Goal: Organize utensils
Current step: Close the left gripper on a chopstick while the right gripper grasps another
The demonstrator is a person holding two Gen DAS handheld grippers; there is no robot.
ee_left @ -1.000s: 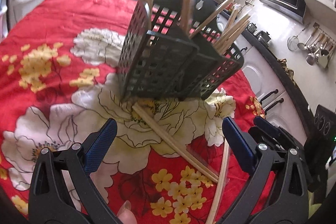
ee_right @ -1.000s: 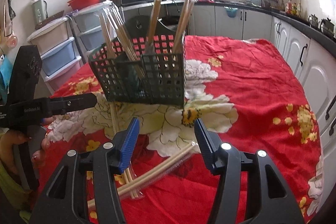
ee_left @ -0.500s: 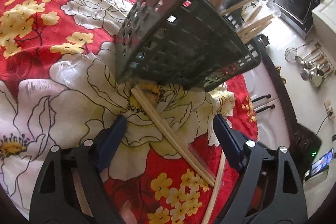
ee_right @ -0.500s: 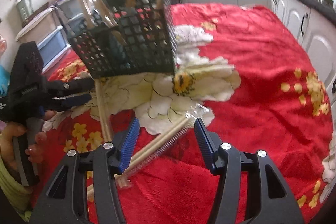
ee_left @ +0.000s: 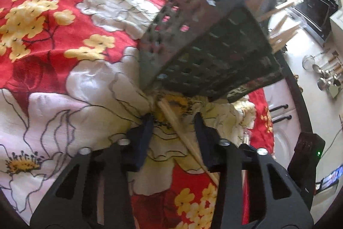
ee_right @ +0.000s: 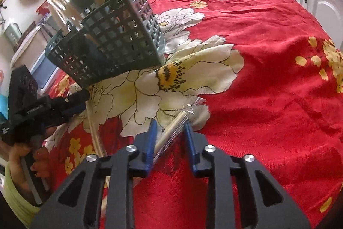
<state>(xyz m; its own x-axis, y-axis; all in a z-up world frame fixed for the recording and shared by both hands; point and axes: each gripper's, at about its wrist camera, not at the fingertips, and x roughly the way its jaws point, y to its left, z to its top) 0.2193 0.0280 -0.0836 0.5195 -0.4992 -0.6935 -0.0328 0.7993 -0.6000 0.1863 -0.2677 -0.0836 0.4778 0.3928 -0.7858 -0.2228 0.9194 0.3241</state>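
While both hand-held grippers (ee_left: 173, 121) (ee_right: 169, 128) close around chopsticks (ee_left: 182, 132), red floral cloth (ee_right: 257, 57) covers the kitchen table.

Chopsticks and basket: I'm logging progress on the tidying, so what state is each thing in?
Basket: upright on the tablecloth, chopsticks standing inside.
Wrapped chopsticks: lying flat, between the closing jaws of the right gripper.
Bare chopsticks: lying flat, between the closing jaws of the left gripper.
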